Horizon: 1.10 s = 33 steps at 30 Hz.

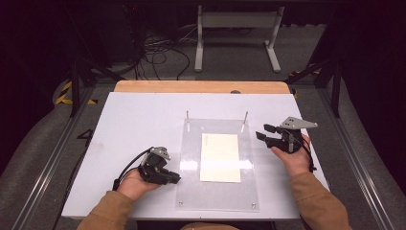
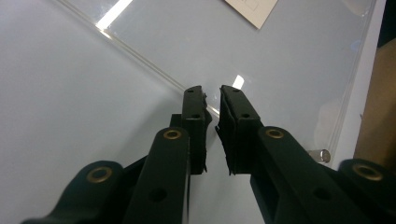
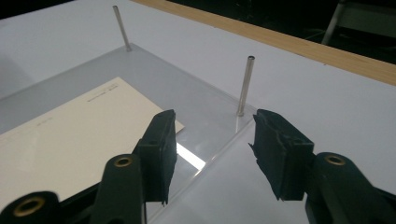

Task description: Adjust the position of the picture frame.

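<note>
A clear acrylic plate [image 1: 191,187] lies in the middle of the white table [image 1: 129,124], and a cream sheet of paper [image 1: 220,157] rests flat on it. Two thin metal pins [image 1: 187,117] [image 1: 245,118] stand at its far corners. My left gripper [image 1: 176,178] hovers at the plate's left edge, jaws drawn together with only a thin slit and nothing between them. In the left gripper view its tips [image 2: 211,91] sit over that plate edge [image 2: 140,56]. My right gripper [image 1: 262,132] is open at the plate's far right, its jaws [image 3: 215,116] empty just before the nearer pin [image 3: 245,84].
A small metal stud [image 2: 321,155] marks the plate's near corner. A wooden strip [image 1: 201,86] runs along the table's far edge. Beyond it on the floor are a white frame stand [image 1: 237,21] and loose cables [image 1: 158,52]. Metal rails flank the table.
</note>
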Each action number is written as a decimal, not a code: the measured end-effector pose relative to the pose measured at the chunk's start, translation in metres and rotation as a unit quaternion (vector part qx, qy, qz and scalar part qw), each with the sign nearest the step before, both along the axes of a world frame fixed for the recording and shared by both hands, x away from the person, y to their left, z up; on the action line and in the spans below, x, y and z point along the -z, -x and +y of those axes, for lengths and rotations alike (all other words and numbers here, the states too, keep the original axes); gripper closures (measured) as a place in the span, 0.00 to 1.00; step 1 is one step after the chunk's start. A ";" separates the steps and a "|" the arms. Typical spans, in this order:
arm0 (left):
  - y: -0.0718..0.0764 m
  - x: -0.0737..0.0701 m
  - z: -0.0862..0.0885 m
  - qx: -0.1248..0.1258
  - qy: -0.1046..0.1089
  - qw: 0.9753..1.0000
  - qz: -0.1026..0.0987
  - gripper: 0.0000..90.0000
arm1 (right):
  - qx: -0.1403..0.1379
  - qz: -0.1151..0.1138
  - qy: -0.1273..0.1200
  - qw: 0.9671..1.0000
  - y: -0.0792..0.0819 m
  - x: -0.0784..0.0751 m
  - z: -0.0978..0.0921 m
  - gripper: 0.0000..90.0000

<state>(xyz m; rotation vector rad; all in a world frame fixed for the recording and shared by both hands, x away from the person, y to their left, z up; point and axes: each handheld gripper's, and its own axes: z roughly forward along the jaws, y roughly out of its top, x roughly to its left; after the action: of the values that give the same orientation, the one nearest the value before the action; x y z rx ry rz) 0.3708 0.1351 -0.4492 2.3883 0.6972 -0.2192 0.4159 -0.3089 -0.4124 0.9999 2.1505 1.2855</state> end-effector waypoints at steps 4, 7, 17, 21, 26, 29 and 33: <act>0.000 -0.005 0.002 -0.009 -0.003 1.000 -0.013 0.81 | -0.004 0.009 0.025 1.000 -0.018 -0.008 0.006 0.61; -0.001 -0.009 0.008 -0.022 0.005 1.000 -0.021 0.76 | -0.011 0.023 0.045 0.999 -0.038 -0.011 0.013 0.63; 0.000 -0.011 0.021 -0.054 0.019 0.997 -0.045 0.71 | -0.015 0.061 0.092 0.994 -0.092 0.006 0.037 0.73; 0.000 -0.011 0.024 -0.054 0.015 0.997 -0.051 0.72 | -0.049 0.041 0.087 0.994 -0.102 0.011 0.037 0.92; 0.000 -0.010 0.025 -0.062 0.019 0.997 -0.049 0.72 | -0.047 0.047 0.079 0.995 -0.103 0.006 0.037 0.95; -0.002 -0.009 0.025 -0.059 0.017 0.997 -0.048 0.72 | -0.054 0.041 0.083 0.994 -0.101 0.002 0.042 0.95; -0.002 -0.009 0.024 -0.062 0.017 0.997 -0.048 0.72 | -0.075 0.038 0.083 0.993 -0.097 0.001 0.050 0.95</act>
<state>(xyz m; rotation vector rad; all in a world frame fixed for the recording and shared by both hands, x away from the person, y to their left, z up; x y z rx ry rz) 0.3723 0.1589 -0.4404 2.2981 0.7869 -0.0634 0.5126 -0.2592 -0.4138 0.8470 2.3853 1.1272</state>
